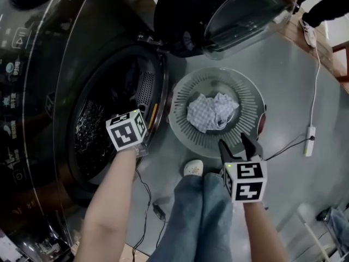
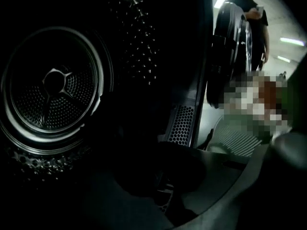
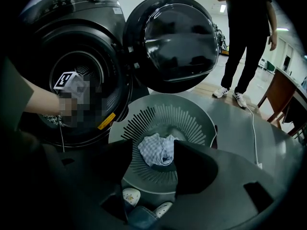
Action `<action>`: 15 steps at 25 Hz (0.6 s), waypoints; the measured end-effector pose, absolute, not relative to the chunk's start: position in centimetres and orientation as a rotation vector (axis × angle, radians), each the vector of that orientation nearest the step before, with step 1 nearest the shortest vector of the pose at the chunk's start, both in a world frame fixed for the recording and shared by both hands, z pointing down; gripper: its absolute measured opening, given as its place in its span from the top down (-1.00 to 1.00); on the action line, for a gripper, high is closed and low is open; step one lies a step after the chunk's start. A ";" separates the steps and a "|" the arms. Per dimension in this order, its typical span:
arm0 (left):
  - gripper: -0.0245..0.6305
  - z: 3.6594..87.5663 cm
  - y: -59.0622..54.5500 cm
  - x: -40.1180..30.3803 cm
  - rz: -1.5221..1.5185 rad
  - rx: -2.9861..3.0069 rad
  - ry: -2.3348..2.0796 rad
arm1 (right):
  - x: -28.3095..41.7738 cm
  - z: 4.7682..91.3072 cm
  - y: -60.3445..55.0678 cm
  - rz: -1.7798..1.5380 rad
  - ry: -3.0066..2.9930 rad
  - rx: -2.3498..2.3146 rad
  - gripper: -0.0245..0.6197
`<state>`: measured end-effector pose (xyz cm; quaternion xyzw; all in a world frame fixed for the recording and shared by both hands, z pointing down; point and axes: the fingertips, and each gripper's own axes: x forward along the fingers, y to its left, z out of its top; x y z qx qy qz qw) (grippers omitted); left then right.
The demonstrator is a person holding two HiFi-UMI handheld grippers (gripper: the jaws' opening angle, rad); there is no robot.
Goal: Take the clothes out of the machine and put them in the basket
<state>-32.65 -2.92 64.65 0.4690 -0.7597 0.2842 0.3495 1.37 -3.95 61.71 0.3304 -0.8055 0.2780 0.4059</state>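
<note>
Left gripper [image 2: 163, 181]: reaches into the machine drum [image 1: 90, 132] at the left of the head view. Its jaws are closed together, and its own view is too dark to tell whether any fabric is pinched between them.
Right gripper [image 1: 235, 144]: hovers over the lower rim of the basket [image 1: 182, 125]. Its jaws are about half apart and hold nothing.
Clothes: one checked cloth [image 1: 211, 112] lies crumpled in the middle of the basket. None can be made out in the dark drum.
Key relation: the basket stands on the floor just right of the drum mouth, below the open door [image 1: 229, 10]. The left gripper is nearer the drum, the right nearer the basket.
Likely next move: whatever leaves the drum probably travels rightward across the frame to the basket.
</note>
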 end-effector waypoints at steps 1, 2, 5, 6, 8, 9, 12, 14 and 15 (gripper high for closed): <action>0.85 64.4 -2.9 -32.6 0.738 1.206 -1.964 | 1.3 61.5 -4.0 0.700 -2.035 0.831 0.09; 0.86 64.1 -2.8 -32.5 0.735 1.199 -1.961 | 1.3 61.2 -4.0 0.698 -2.038 0.831 0.09; 0.86 62.8 -2.9 -31.8 0.749 1.214 -1.971 | 1.3 60.2 -4.2 0.694 -2.050 0.833 0.10; 0.86 62.3 -3.0 -31.4 0.750 1.227 -1.974 | 1.4 59.8 -4.3 0.691 -2.055 0.833 0.10; 0.86 61.1 -3.2 -30.2 0.735 1.250 -1.972 | 1.6 59.0 -4.4 0.682 -2.061 0.832 0.10; 0.86 60.4 -3.3 -29.6 0.720 1.260 -1.970 | 1.9 58.5 -4.4 0.677 -2.063 0.833 0.10; 0.86 58.5 -3.7 -28.0 0.678 1.288 -1.965 | 2.5 57.0 -4.7 0.663 -2.070 0.841 0.10; 0.86 57.2 -3.9 -27.2 0.656 1.308 -1.959 | 2.9 56.0 -4.8 0.657 -2.075 0.850 0.10; 0.86 56.6 -4.0 -26.7 0.646 1.319 -1.955 | 3.2 55.6 -4.9 0.655 -2.077 0.857 0.10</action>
